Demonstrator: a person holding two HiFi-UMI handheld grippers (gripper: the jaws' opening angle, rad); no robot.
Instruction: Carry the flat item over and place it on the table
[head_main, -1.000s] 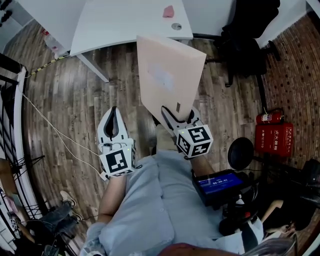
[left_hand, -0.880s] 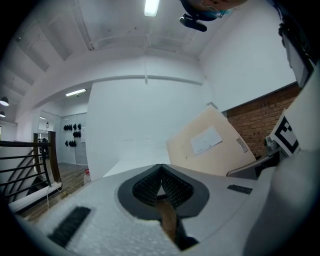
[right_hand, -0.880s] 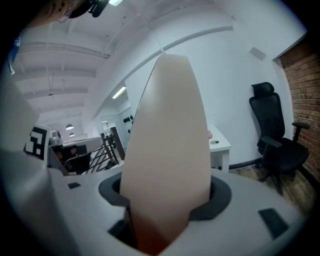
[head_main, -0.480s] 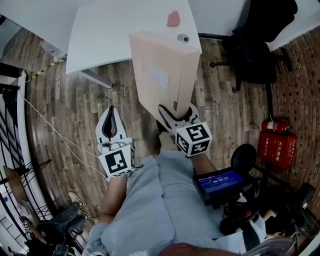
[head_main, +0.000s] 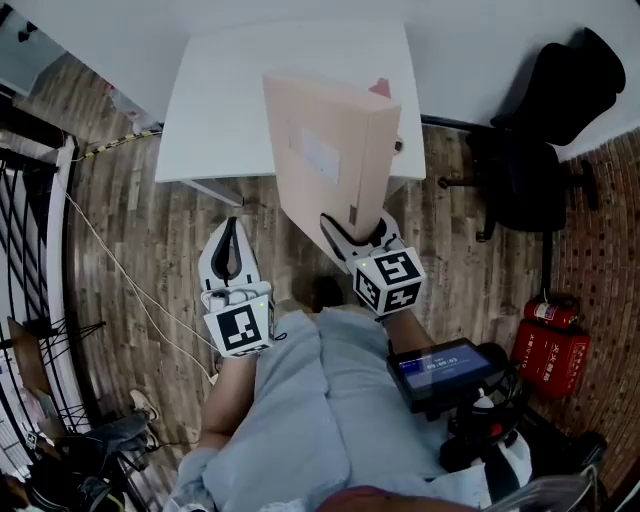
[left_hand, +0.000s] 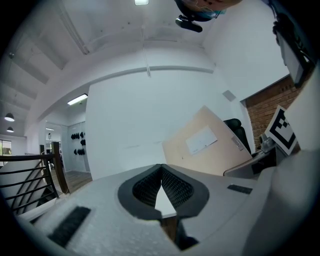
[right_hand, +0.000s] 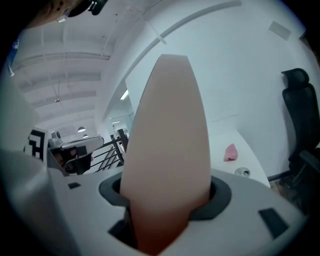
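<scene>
Ahead of both grippers stands a white bench (head_main: 225, 110). On it, just right of the carried parcel's far end, lie a small pink thing (right_hand: 230, 152) and a little round metal piece (right_hand: 243, 172). A black office chair (head_main: 530, 165) stands off to the right of the right gripper (head_main: 352, 224), and black railings (head_main: 30, 200) run well to the left of the left gripper (head_main: 230, 228).

The flat beige parcel (head_main: 330, 160) is clamped at its near end between the right gripper's jaws. Its long axis runs forward and upward from that gripper, with the far end over the bench's near edge. It is held on edge, its broad face with the white label (left_hand: 201, 139) turned towards the left gripper. The left gripper's jaws are closed together, with nothing between them.
</scene>
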